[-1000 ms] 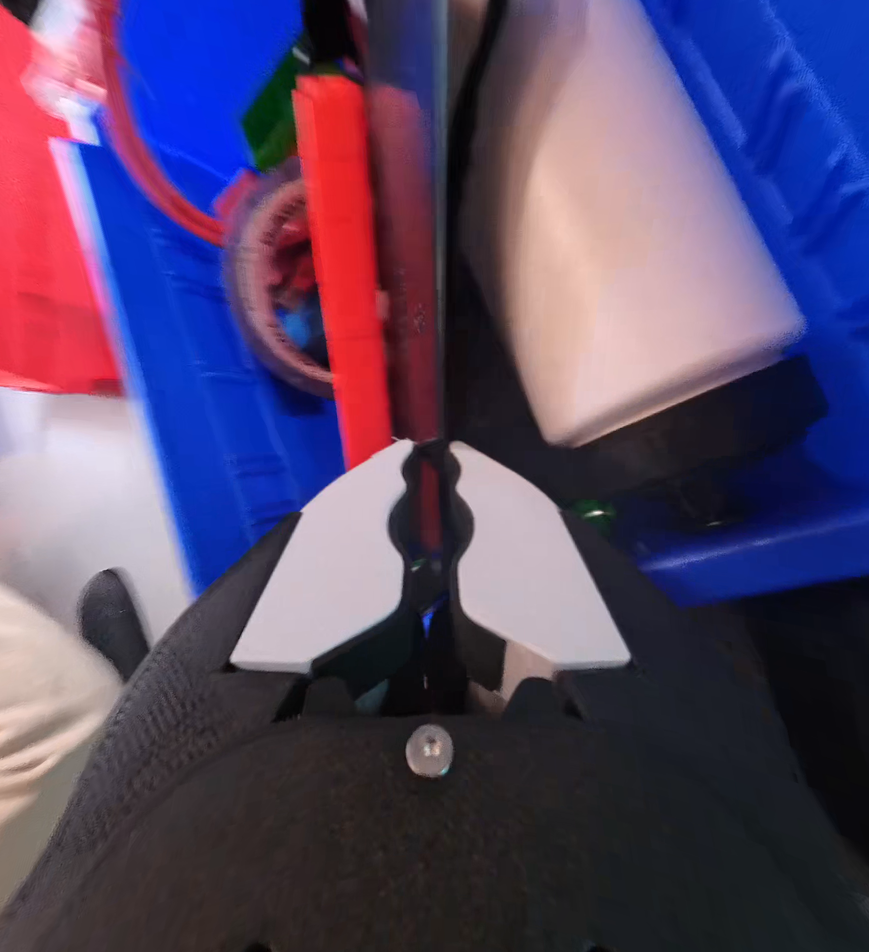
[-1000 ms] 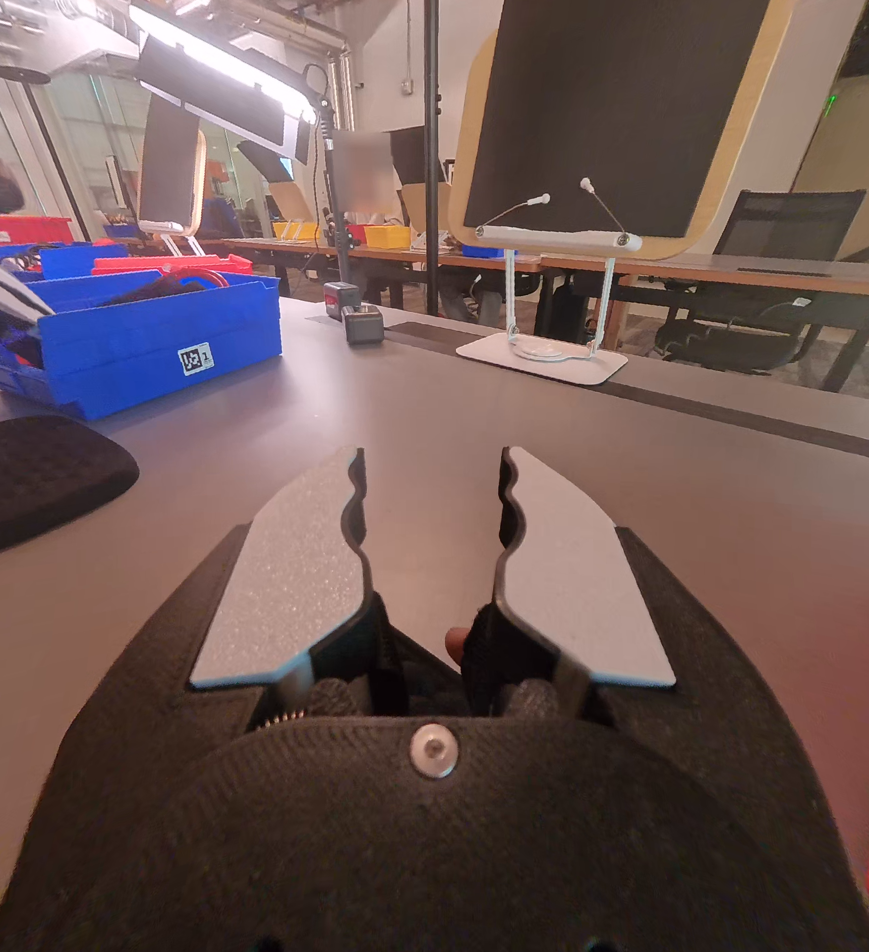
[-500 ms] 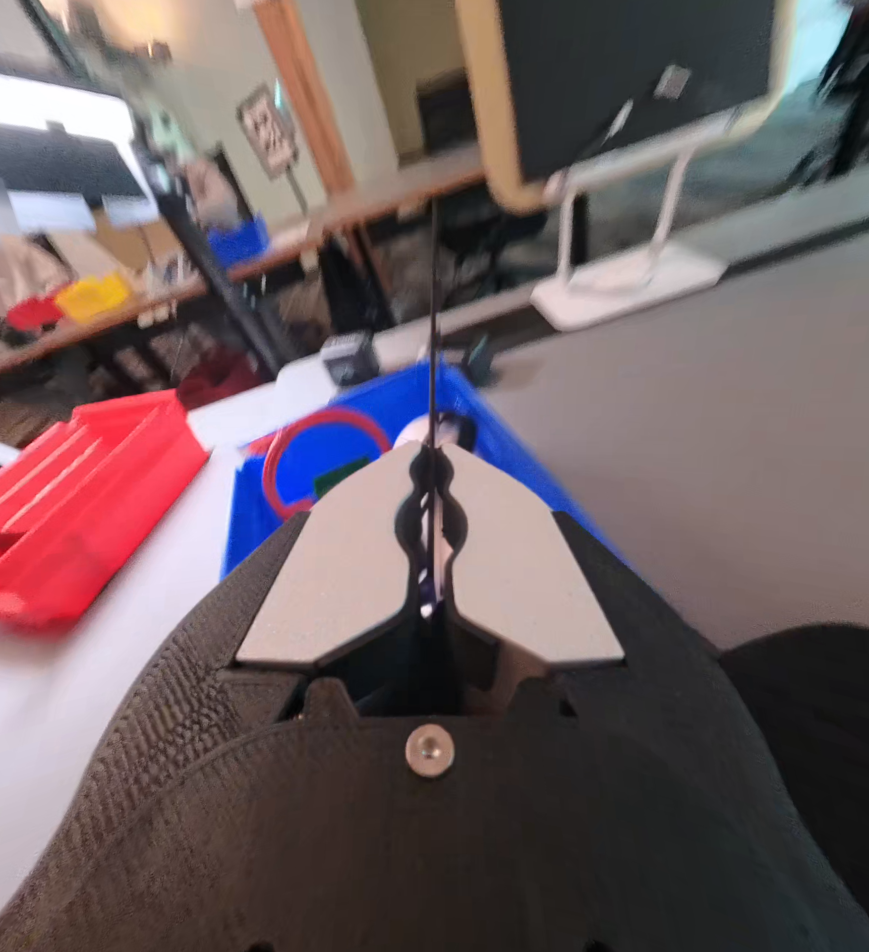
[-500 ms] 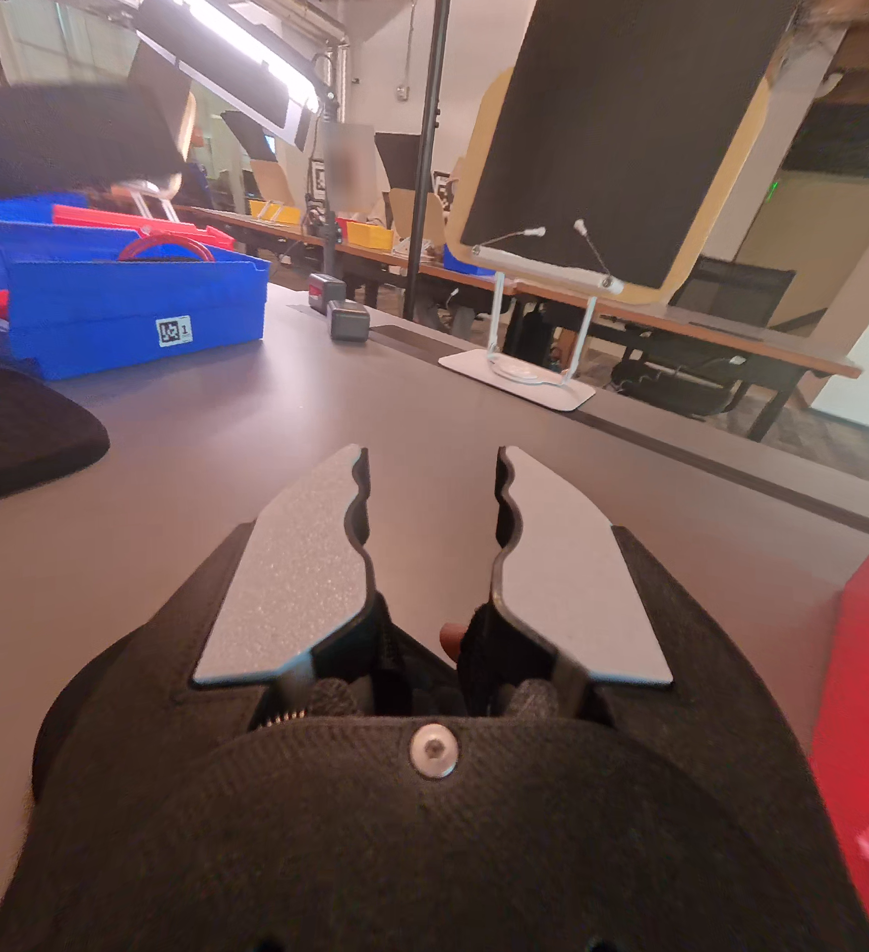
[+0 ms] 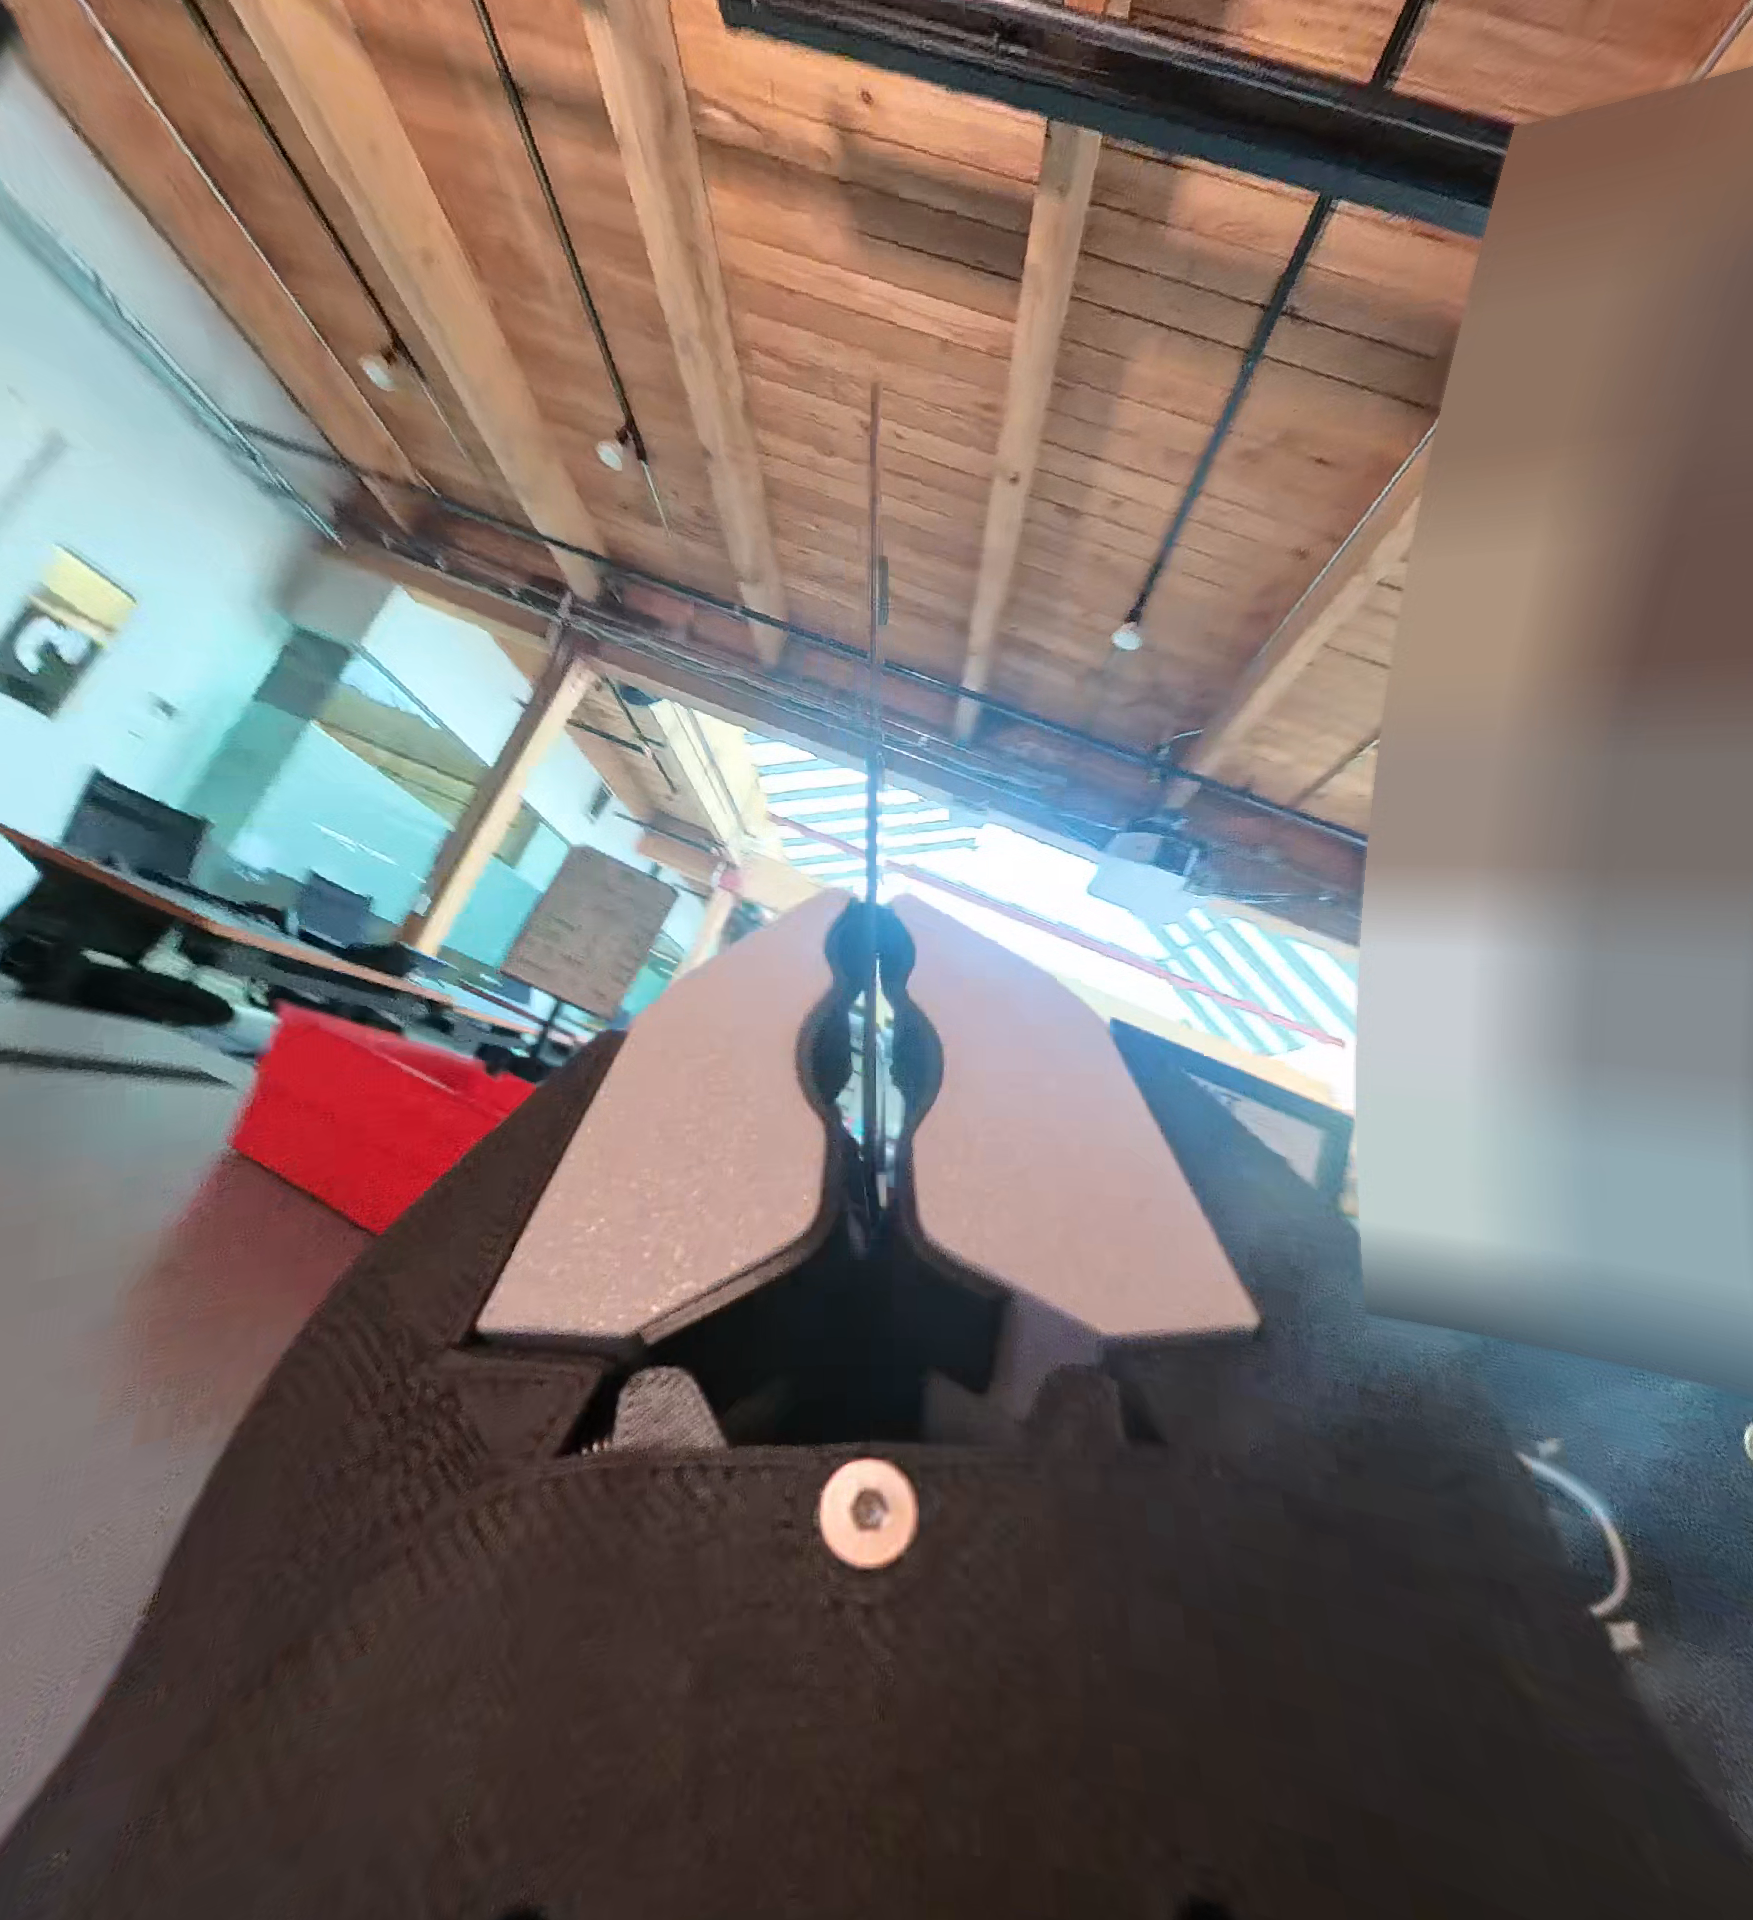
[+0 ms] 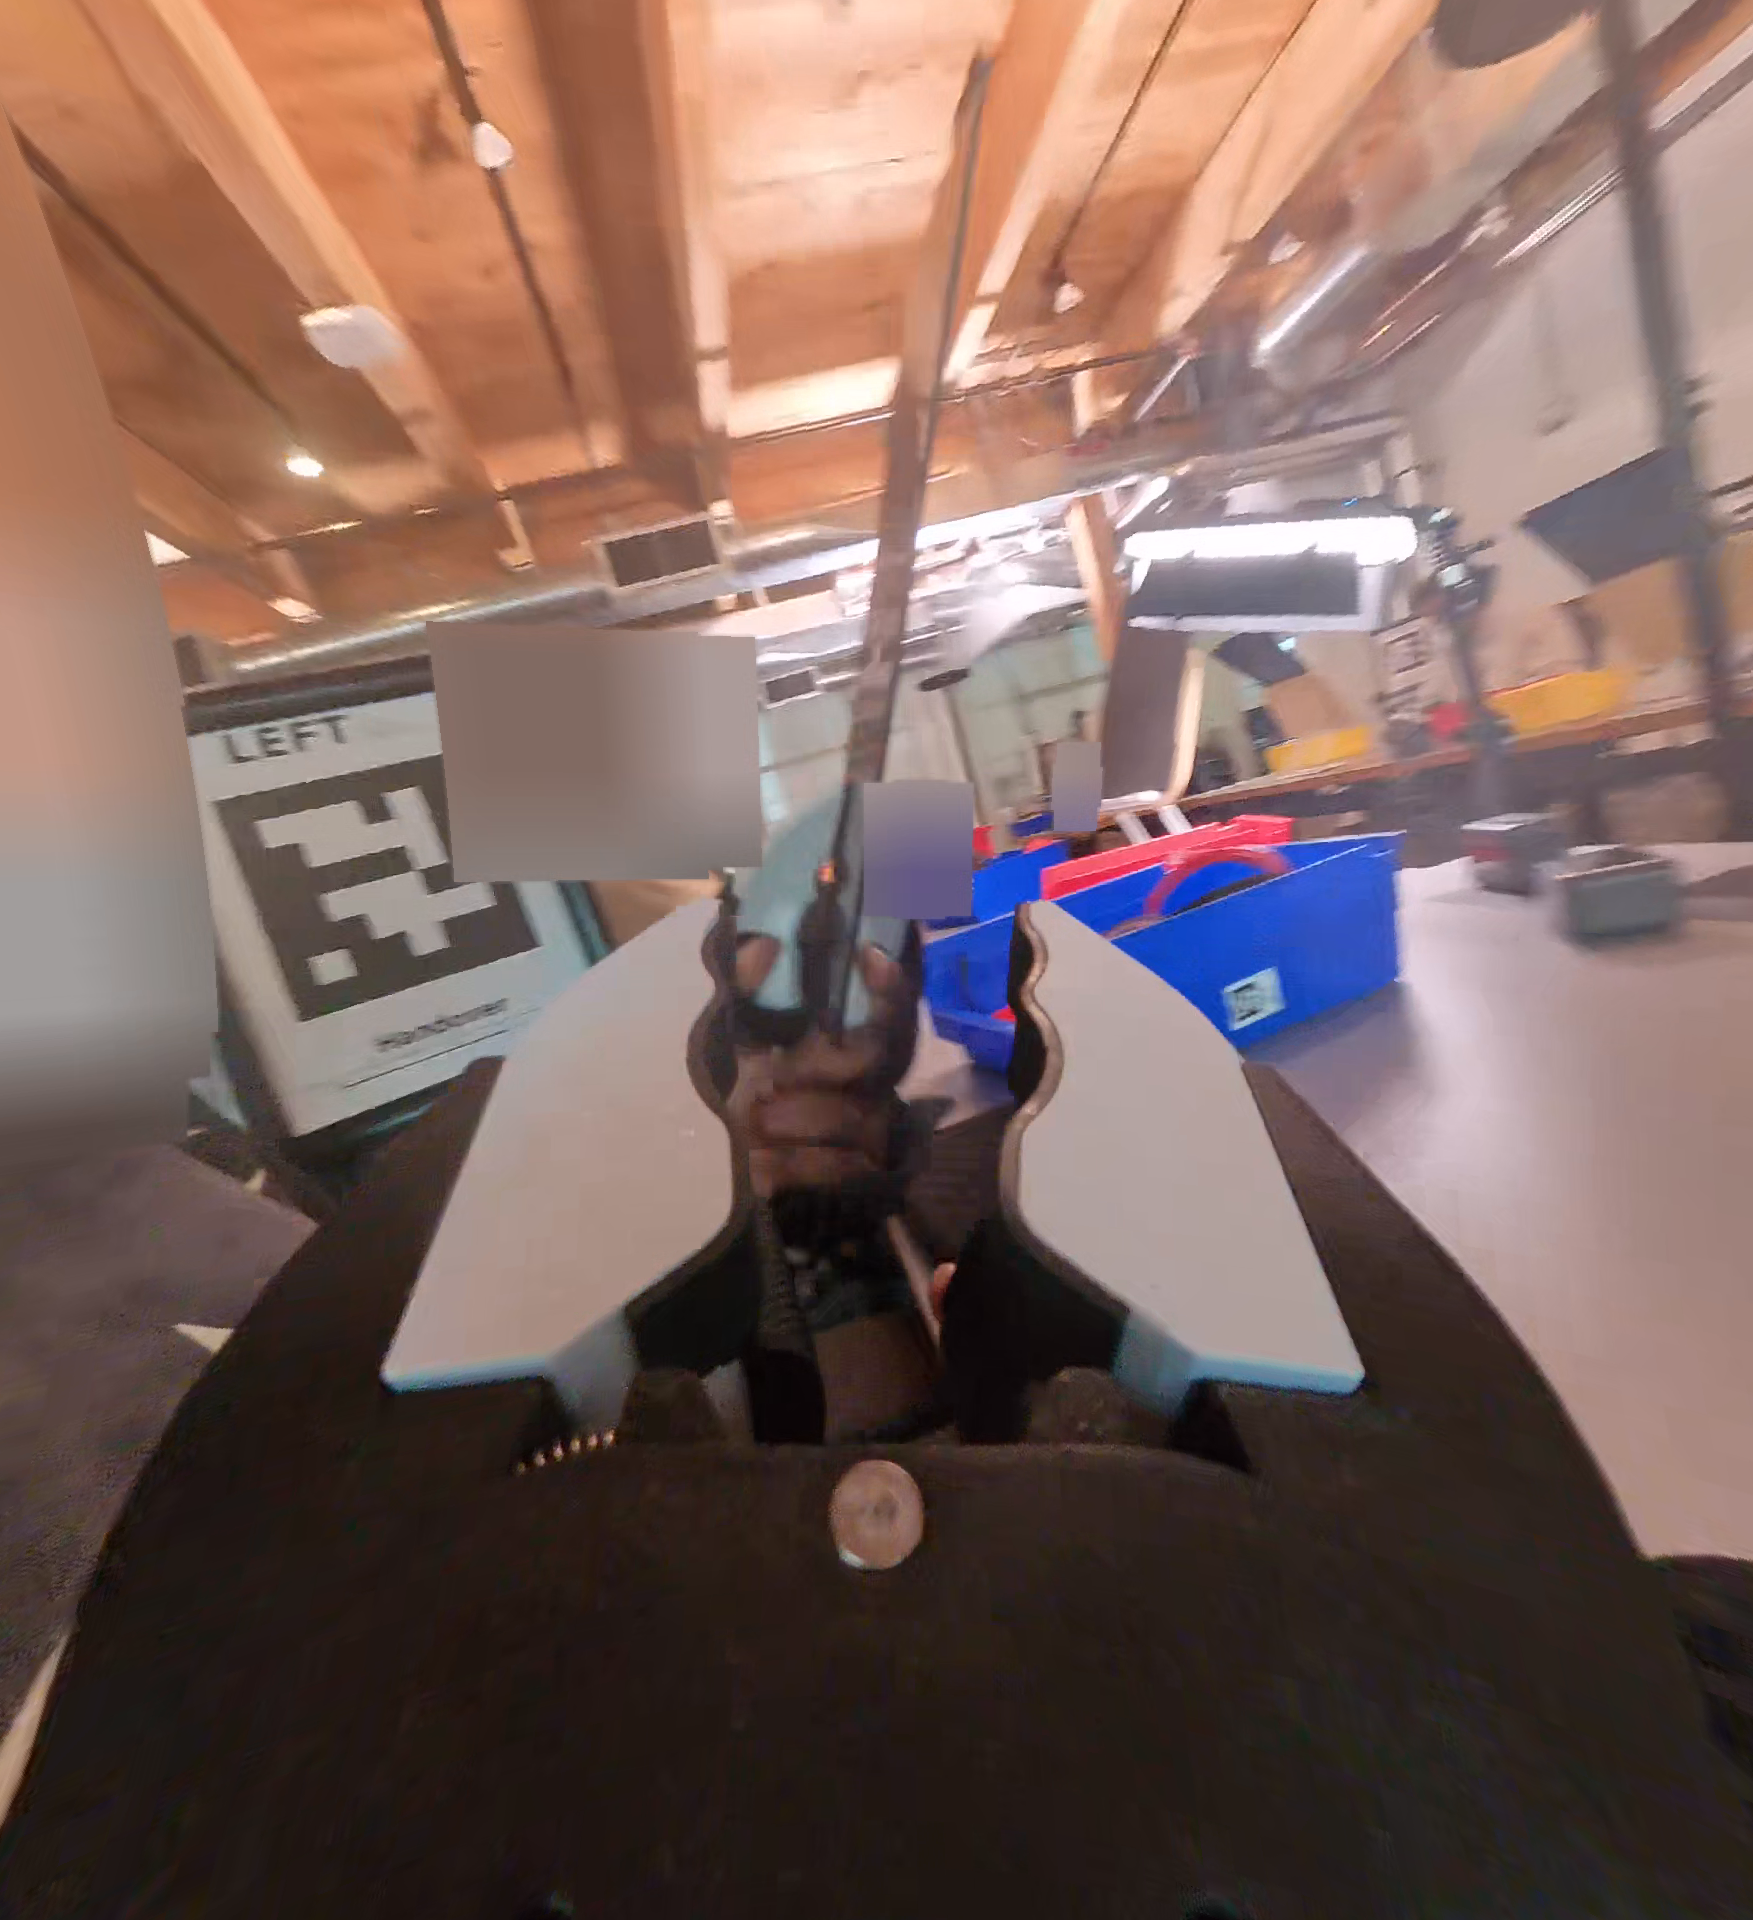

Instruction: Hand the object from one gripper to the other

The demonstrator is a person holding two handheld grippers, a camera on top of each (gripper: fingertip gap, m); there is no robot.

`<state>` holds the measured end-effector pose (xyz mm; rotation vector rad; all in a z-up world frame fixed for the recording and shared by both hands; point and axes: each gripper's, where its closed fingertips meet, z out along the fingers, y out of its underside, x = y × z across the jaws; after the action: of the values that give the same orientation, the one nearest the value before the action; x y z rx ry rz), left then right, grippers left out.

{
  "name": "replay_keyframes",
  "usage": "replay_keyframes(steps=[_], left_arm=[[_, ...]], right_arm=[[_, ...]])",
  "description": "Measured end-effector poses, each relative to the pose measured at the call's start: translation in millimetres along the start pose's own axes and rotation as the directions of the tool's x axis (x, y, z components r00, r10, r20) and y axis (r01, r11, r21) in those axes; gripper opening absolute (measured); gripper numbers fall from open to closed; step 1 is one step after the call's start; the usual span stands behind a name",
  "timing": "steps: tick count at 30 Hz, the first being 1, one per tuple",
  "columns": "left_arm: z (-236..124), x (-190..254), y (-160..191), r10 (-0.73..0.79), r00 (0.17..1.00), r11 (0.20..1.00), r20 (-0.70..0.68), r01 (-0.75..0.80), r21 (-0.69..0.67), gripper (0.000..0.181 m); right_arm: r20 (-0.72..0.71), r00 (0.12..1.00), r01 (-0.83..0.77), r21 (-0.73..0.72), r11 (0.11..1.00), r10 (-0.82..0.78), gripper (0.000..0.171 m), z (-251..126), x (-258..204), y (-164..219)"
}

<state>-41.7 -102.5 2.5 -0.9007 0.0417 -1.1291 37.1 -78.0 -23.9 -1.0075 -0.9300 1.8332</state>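
My left gripper (image 5: 870, 914) is shut on a long thin black strip (image 5: 874, 623), seen edge-on and pointing up toward the wooden ceiling. In the right wrist view the left gripper (image 6: 818, 971) shows straight ahead, with the strip (image 6: 913, 499) rising from its grey fingers. My right gripper (image 6: 867, 920) is open and empty. Its fingertips (image 6: 1043, 935) stand either side of the left gripper's tips, close in front of them. I cannot tell whether they touch the strip.
A blue bin (image 6: 1267, 935) with a red ring and red parts stands on the grey table (image 6: 1578, 1122) to the right. Small dark boxes (image 6: 1610, 883) sit behind it. A red bin (image 5: 363, 1112) is at the left. The person's dark clothing (image 5: 1682, 1558) is close by. My right fingertips sit around 10 centimetres from my left ones.
My left gripper lifted the strip out of the blue bin and tilted it up toward the ceiling. My right gripper swung left and up, and now faces the left gripper, still open.
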Motion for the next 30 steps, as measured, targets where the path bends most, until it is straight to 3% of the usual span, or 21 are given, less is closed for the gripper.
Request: replay_keyframes(steps=[6,7,8,9,10,15,19,22,24,26,28,30], left_arm=[[17,13,46,-0.092,0.995,0.994,-0.045,0.089,-0.063,0.001],[19,19,51,-0.089,0.994,0.993,-0.063,0.084,-0.078,0.001],[19,25,56,-0.085,0.993,0.992,-0.078,0.078,-0.097,0.001],[19,29,61,-0.077,0.993,0.992,-0.086,0.068,-0.111,0.006],[18,32,64,-0.066,0.994,0.992,-0.092,0.056,-0.11,0.011],[14,30,84,-0.022,0.99,0.999,-0.142,0.019,-0.026,0.036],[23,15,92,-0.133,0.981,0.991,-0.14,0.126,-0.053,0.023],[16,13,84,-0.08,0.985,0.996,-0.151,0.075,-0.04,0.004],[13,10,83,-0.027,0.991,0.997,-0.128,0.017,-0.078,0.001],[13,12,86,-0.089,0.986,0.982,-0.141,0.064,-0.176,0.001],[12,15,89,-0.104,0.981,0.97,-0.166,0.063,-0.234,0.001],[14,15,91,-0.064,0.984,0.979,-0.164,0.03,-0.201,0.002]], right_arm=[[0.041,0.998,-0.05,-0.021,0.999,0.051,0.05,5,-24,12],[0.012,0.999,-0.038,-0.027,0.999,0.039,0.042,3,-22,14],[0.014,1.0,-0.019,-0.033,0.999,0.02,0.017,1,-24,16],[0.035,0.999,0.006,-0.022,1.0,-0.006,0.003,-2,-29,16],[0.03,0.999,0.023,-0.004,1.0,-0.022,0.002,-5,-30,16],[0.045,0.995,-0.094,0.306,0.947,0.084,0.002,-15,-20,-10],[0.105,0.979,-0.2,0.383,0.902,0.172,0.002,-4,-9,-16],[0.09,0.988,-0.149,0.34,0.929,0.126,0.002,8,-9,-4],[0.076,0.992,-0.117,0.299,0.947,0.098,0.003,11,-9,0],[0.104,0.989,-0.136,0.32,0.937,0.108,0.012,2,-12,-6],[0.103,0.989,-0.134,0.339,0.931,0.105,0.005,-9,-13,-8],[0.024,0.998,-0.062,0.346,0.936,0.058,0.002,-13,-10,-6]])
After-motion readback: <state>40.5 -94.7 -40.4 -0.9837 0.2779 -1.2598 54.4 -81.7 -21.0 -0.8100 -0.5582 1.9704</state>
